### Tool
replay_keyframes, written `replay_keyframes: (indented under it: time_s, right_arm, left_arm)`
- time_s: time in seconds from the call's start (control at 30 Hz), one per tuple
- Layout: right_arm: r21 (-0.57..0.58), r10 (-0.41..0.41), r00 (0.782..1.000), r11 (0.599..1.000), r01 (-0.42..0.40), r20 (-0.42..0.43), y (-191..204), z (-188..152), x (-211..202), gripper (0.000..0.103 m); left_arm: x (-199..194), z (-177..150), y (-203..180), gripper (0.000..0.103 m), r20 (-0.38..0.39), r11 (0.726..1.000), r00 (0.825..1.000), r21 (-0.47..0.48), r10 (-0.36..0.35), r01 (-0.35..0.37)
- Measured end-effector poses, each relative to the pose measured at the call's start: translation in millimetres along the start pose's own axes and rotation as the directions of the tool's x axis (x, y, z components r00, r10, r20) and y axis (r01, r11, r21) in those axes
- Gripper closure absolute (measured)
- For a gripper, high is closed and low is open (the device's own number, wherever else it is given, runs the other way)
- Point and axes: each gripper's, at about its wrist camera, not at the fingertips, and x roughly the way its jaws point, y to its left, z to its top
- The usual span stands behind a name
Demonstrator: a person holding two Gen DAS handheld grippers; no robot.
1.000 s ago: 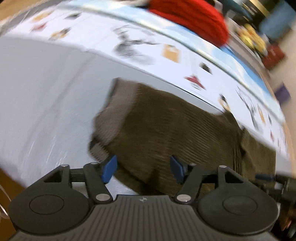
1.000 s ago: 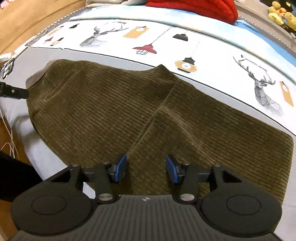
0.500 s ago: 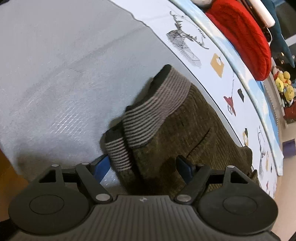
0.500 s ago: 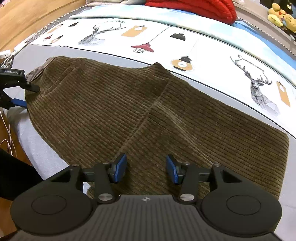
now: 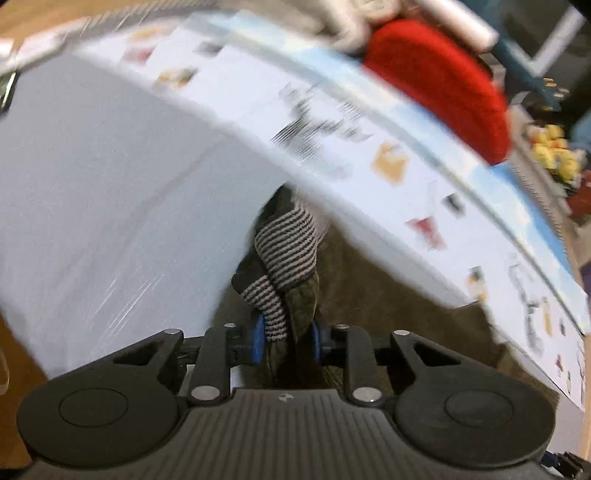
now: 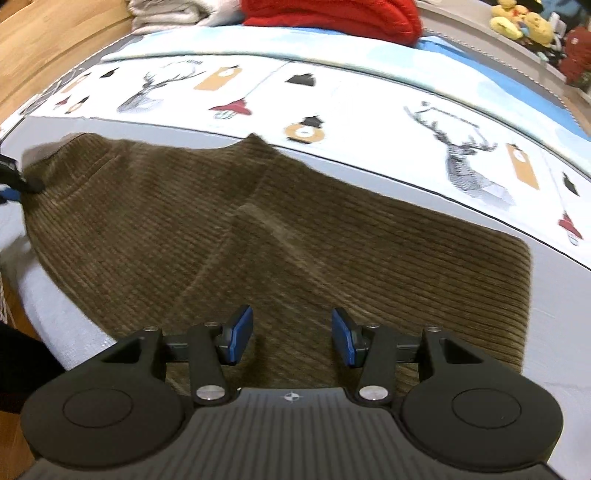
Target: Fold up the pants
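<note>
Olive-brown corduroy pants (image 6: pixel 295 229) lie spread flat across the bed, waist at the left, legs to the right. My left gripper (image 5: pixel 286 338) is shut on the pants' striped waistband (image 5: pixel 284 254), which bunches up between the blue pads; the view is blurred. The left gripper also shows at the far left edge of the right wrist view (image 6: pixel 14 181), at the waist corner. My right gripper (image 6: pixel 291 338) is open and empty, hovering just above the near edge of the pants at mid-length.
The bed has a grey sheet (image 5: pixel 92 192) and a white printed cover with deer and lamps (image 6: pixel 369 107). A red cushion (image 6: pixel 332 14) and folded pale cloth (image 6: pixel 166 14) lie at the far side. Wooden floor (image 6: pixel 37 48) shows at the left.
My left gripper has closed on the striped waistband, which was loose between open jaws before. The right gripper has stayed open over the pants, shifting slightly.
</note>
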Motion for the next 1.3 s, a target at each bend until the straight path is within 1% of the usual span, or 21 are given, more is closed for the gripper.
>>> replay_keyframes:
  time_s: [0.1, 0.2, 0.27, 0.33, 0.4, 0.5, 0.57, 0.6, 0.63, 0.67, 0.7, 0.8, 0.83, 0.9, 0.93, 0.97, 1.03, 1.1, 1.2, 1.23, 1.3]
  right_arm:
    - [0.053, -0.037, 0.999, 0.998, 0.035, 0.038, -15.2, -1.8, -7.7, 0.053]
    - [0.121, -0.107, 0.991, 0.988, 0.098, 0.075, -34.5, -5.3, -16.2, 0.053]
    - [0.165, -0.153, 0.984, 0.977, 0.136, 0.096, -47.9, -7.6, -22.3, 0.053]
    - [0.226, -0.192, 0.972, 0.961, 0.16, 0.132, -62.7, -11.2, -32.0, 0.053]
    - [0.3, -0.225, 0.959, 0.939, 0.166, 0.172, -79.0, -16.1, -44.2, 0.053]
    - [0.417, -0.302, 0.927, 0.889, 0.189, 0.223, -104.6, -31.5, -65.0, 0.053]
    - [0.504, -0.362, 0.902, 0.839, 0.206, 0.234, -124.8, -44.0, -77.7, 0.053]
    - [0.554, -0.386, 0.893, 0.807, 0.206, 0.23, -136.8, -51.5, -83.3, 0.053]
    - [0.602, -0.402, 0.889, 0.773, 0.2, 0.22, -148.8, -59.2, -87.1, 0.053]
    - [0.647, -0.404, 0.891, 0.74, 0.185, 0.208, -160.4, -66.7, -89.2, 0.053]
    - [0.683, -0.385, 0.902, 0.714, 0.155, 0.197, -171.0, -73.9, -89.8, 0.053]
    - [0.743, -0.254, 0.948, 0.669, 0.028, 0.193, -188.9, -89.0, -81.0, 0.053]
    - [0.743, -0.197, 0.962, 0.669, -0.01, 0.191, -190.5, -90.5, -74.7, 0.05]
    - [0.731, -0.082, 0.981, 0.678, -0.075, 0.176, -185.6, -89.8, -60.1, 0.043]
    - [0.719, -0.038, 0.986, 0.69, -0.09, 0.16, -180.0, -88.3, -52.9, 0.039]
    - [0.703, -0.012, 0.991, 0.706, -0.088, 0.136, -175.1, -86.1, -45.8, 0.038]
    - [0.664, 0.007, 0.998, 0.746, -0.048, 0.064, -165.3, -77.4, -30.2, 0.032]
    - [0.62, 0.003, 1.0, 0.784, 0.015, -0.028, -155.0, -73.2, -14.7, 0.025]
    - [0.618, -0.036, 0.997, 0.783, 0.071, -0.068, -153.1, -70.8, -7.8, 0.018]
    - [0.619, -0.035, 0.997, 0.782, 0.067, -0.064, -152.3, -68.2, -8.4, 0.02]
    - [0.606, -0.039, 0.998, 0.793, 0.06, -0.048, -147.4, -64.8, -9.9, 0.033]
  left_arm:
    - [-21.5, 1.6, -40.7, 0.078, 0.073, 0.993, 0.994, 0.097, -0.075, 0.068]
    - [-37.0, -8.2, -93.7, 0.079, 0.102, 0.964, 0.982, 0.232, -0.159, 0.132]
    - [-48.1, -23.9, -135.3, 0.08, 0.101, 0.924, 0.969, 0.337, -0.227, 0.181]
    - [-59.8, -43.4, -175.6, 0.081, 0.08, 0.869, 0.949, 0.431, -0.306, 0.244]
    - [-72.4, -66.3, -213.8, 0.081, 0.045, 0.796, 0.918, 0.515, -0.395, 0.318]
    - [-84.5, -104.5, -263.0, 0.081, -0.044, 0.669, 0.849, 0.594, -0.527, 0.446]
    - [-83.0, -130.7, -293.5, 0.08, -0.151, 0.576, 0.8, 0.619, -0.58, 0.534]
    - [-76.6, -142.6, -306.2, 0.075, -0.208, 0.542, 0.783, 0.617, -0.587, 0.57]
    - [-68.2, -154.8, -319.6, 0.061, -0.287, 0.509, 0.759, 0.599, -0.584, 0.618]
    - [-61.9, -162.5, -327.0, 0.056, -0.341, 0.488, 0.735, 0.576, -0.586, 0.656]
    - [-56.8, -166.8, -331.7, 0.053, -0.364, 0.488, 0.722, 0.553, -0.588, 0.676]
    - [-37.4, -152.6, -326.0, 0.05, -0.342, 0.593, 0.748, 0.461, -0.568, 0.661]
    - [-30.0, -145.8, -320.8, 0.05, -0.332, 0.631, 0.766, 0.434, -0.551, 0.642]
    - [-12.6, -131.9, -314.0, 0.05, -0.284, 0.713, 0.838, 0.44, -0.466, 0.546]
    - [-5.4, -130.4, -310.1, 0.05, -0.255, 0.743, 0.885, 0.479, -0.391, 0.467]
    - [-0.2, -131.4, -306.9, 0.05, -0.229, 0.759, 0.919, 0.517, -0.322, 0.395]
    - [15.9, -124.0, -307.6, 0.05, -0.206, 0.773, 0.952, 0.556, -0.225, 0.304]
    - [26.0, -117.4, -303.7, 0.05, -0.225, 0.782, 0.954, 0.55, -0.2, 0.293]
    - [33.4, -114.2, -304.3, 0.049, -0.233, 0.771, 0.951, 0.561, -0.201, 0.3]
    - [35.7, -114.2, -306.5, 0.048, -0.227, 0.765, 0.953, 0.572, -0.2, 0.297]
    - [22.1, -117.2, -294.0, 0.048, -0.224, 0.757, 0.953, 0.581, -0.203, 0.298]
